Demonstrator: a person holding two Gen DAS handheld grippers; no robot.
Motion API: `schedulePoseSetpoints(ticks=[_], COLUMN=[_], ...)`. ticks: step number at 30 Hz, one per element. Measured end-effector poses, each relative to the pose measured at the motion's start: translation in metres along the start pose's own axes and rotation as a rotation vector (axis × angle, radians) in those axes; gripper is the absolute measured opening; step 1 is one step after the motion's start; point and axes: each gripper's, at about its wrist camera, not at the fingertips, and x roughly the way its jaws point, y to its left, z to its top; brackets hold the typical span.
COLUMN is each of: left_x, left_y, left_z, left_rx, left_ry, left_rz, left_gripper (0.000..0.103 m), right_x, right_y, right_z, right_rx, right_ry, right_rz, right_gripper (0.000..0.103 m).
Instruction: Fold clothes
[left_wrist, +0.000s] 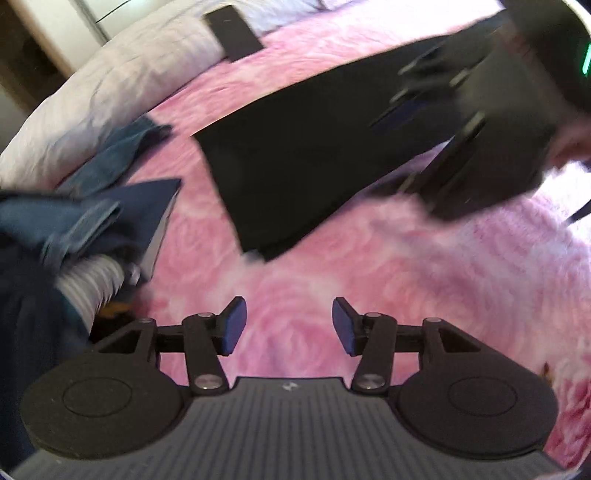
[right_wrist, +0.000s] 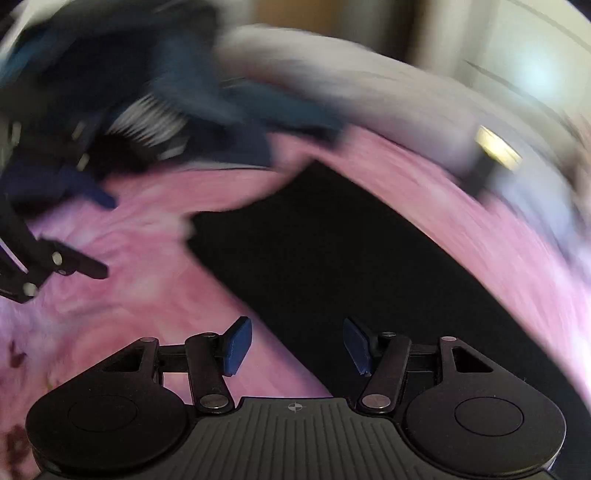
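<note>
A black folded garment (left_wrist: 295, 155) lies flat on the pink rose-patterned bedspread (left_wrist: 406, 280). It also shows in the right wrist view (right_wrist: 332, 251). My left gripper (left_wrist: 289, 325) is open and empty, hovering over the bedspread just in front of the garment's near corner. My right gripper (right_wrist: 297, 344) is open and empty above the garment's near edge; in the left wrist view it appears blurred at the upper right (left_wrist: 424, 103), over the garment. The left gripper also shows in the right wrist view (right_wrist: 92, 236) at the left edge.
A heap of blue and striped clothes (left_wrist: 96, 221) lies at the left of the bed, also in the right wrist view (right_wrist: 177, 110). A grey-white pillow (left_wrist: 122, 85) lies behind it. A dark flat object (left_wrist: 232, 33) rests near the pillow.
</note>
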Motion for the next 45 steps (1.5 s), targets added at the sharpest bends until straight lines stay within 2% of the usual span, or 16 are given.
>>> schedulePoseSetpoints(ticks=[6, 10, 12, 13, 14, 18, 21, 24, 27, 30, 32, 35, 37, 39, 41, 45], left_x=[-0.007, -0.006, -0.007, -0.008, -0.009, -0.014, -0.015, -0.017, -0.018, -0.014, -0.009, 0.001, 0.007, 0.013, 0.019, 0.029], left_y=[0.019, 0.028, 0.032, 0.033, 0.033, 0.028, 0.017, -0.006, -0.037, -0.077, -0.104, -0.141, -0.166, -0.191, -0.213, -0.226], left_z=[-0.027, -0.033, -0.033, -0.032, -0.031, -0.02, -0.004, 0.021, 0.054, 0.088, 0.11, 0.138, 0.157, 0.175, 0.192, 0.22], left_rx=[-0.109, -0.13, -0.125, -0.118, -0.106, -0.056, -0.019, 0.043, 0.105, 0.156, 0.18, 0.234, 0.27, 0.306, 0.34, 0.394], left_ry=[-0.027, -0.045, -0.054, -0.062, -0.069, -0.097, -0.114, -0.14, -0.178, -0.204, -0.215, -0.224, -0.231, -0.237, -0.242, -0.242], left_rz=[-0.01, -0.016, -0.017, -0.019, -0.02, -0.029, -0.049, -0.074, -0.096, -0.119, -0.148, -0.183, -0.207, -0.231, -0.251, -0.254], left_gripper=[0.047, 0.048, 0.048, 0.048, 0.048, 0.048, 0.048, 0.048, 0.048, 0.048, 0.048, 0.049, 0.049, 0.049, 0.049, 0.049], right_x=[0.074, 0.081, 0.082, 0.08, 0.078, 0.06, 0.026, -0.03, -0.106, -0.172, -0.191, -0.177, -0.16, -0.156, -0.16, -0.177], right_y=[0.066, 0.073, 0.073, 0.072, 0.071, 0.047, 0.007, -0.056, -0.136, -0.203, -0.237, -0.268, -0.279, -0.283, -0.281, -0.275], right_z=[0.008, 0.011, 0.015, 0.017, 0.019, 0.041, 0.058, 0.064, 0.033, -0.034, -0.104, -0.216, -0.276, -0.303, -0.302, -0.301], right_rx=[-0.432, -0.505, -0.496, -0.478, -0.455, -0.22, -0.022, 0.243, 0.547, 0.832, 1.028, 1.314, 1.451, 1.509, 1.473, 1.464], right_ry=[0.027, 0.024, 0.031, 0.045, 0.055, 0.029, -0.065, -0.202, -0.344, -0.439, -0.425, -0.306, -0.204, -0.187, -0.198, -0.234], right_rz=[-0.1, -0.16, -0.167, -0.146, -0.133, -0.105, -0.091, -0.12, -0.219, -0.348, -0.407, -0.425, -0.426, -0.395, -0.373, -0.363], right_gripper=[0.059, 0.058, 0.044, 0.02, 0.015, 0.01, 0.008, 0.006, 0.005, 0.005, 0.005, 0.005, 0.005, 0.005, 0.005, 0.004])
